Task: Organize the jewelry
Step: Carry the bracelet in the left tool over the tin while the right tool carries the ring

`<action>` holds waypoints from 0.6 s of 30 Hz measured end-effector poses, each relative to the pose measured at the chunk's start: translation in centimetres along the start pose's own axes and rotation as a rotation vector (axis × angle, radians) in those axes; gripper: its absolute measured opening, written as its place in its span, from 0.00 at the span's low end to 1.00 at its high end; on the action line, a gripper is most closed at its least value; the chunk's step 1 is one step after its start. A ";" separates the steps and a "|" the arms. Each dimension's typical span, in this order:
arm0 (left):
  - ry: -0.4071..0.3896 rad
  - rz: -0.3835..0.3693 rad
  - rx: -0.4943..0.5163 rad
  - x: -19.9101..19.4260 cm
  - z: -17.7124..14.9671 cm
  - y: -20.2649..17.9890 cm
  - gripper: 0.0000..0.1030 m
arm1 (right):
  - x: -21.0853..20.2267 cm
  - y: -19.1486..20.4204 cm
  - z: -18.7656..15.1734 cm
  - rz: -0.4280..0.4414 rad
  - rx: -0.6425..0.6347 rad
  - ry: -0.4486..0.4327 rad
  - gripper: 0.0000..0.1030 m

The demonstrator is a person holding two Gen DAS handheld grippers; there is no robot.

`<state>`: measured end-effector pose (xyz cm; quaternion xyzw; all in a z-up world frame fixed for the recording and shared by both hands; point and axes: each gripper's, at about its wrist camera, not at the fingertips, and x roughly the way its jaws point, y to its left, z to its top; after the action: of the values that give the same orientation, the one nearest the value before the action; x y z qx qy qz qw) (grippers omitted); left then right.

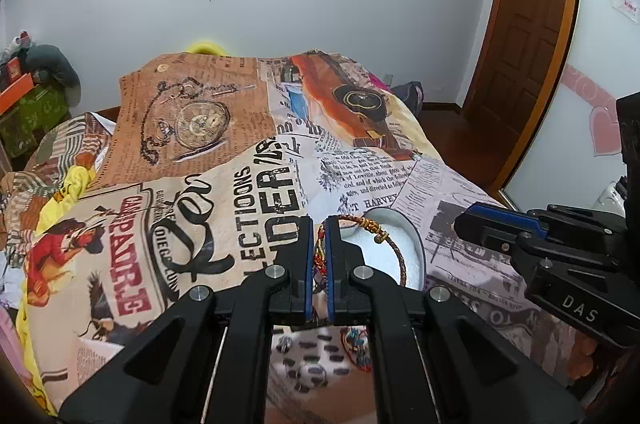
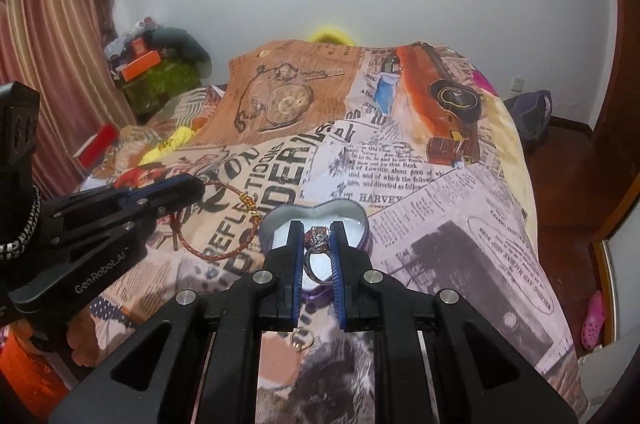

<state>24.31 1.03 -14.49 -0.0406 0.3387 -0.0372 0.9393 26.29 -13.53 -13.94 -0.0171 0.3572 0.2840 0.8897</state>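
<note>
Two pieces are up: your left gripper (image 1: 319, 248) has its fingers pinching the red braided bracelet (image 1: 394, 244), your right gripper (image 2: 316, 252) pinches the stone-set ring (image 2: 318, 256) above the heart-shaped tin (image 2: 352, 214) at twelve o'clock on the bed (image 2: 460, 224). Lower each piece inside the rim before releasing. Both grippers tilt downward.

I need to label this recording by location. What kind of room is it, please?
Most likely a bedroom in a home. A bed with a newspaper-print cover fills the middle, striped pinkish-brown curtains hang to one side, and a brown panelled wooden door stands at the far wall.
</note>
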 end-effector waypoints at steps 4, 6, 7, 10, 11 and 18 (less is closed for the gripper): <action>0.021 -0.003 0.013 1.6 0.3 -0.2 0.03 | 0.9 -0.6 0.3 0.005 0.011 0.007 0.11; 0.032 -0.001 0.022 2.3 0.3 -0.4 0.03 | 1.4 -0.8 0.3 0.006 0.014 0.015 0.11; 0.039 -0.001 0.025 2.7 0.3 -0.5 0.03 | 1.7 -0.9 0.4 0.008 0.015 0.020 0.11; 0.062 -0.007 0.031 3.8 0.3 -0.7 0.03 | 2.3 -1.0 0.4 0.016 0.016 0.029 0.11; 0.068 -0.007 0.033 4.1 0.2 -0.7 0.03 | 2.5 -1.0 0.4 0.019 0.014 0.033 0.11; 0.112 -0.015 0.028 5.7 0.0 -0.7 0.03 | 4.2 -1.1 0.4 0.023 0.014 0.073 0.11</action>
<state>28.68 -0.19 -18.00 -0.0278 0.3897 -0.0510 0.9191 29.57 -12.32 -16.51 -0.0171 0.3913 0.2911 0.8729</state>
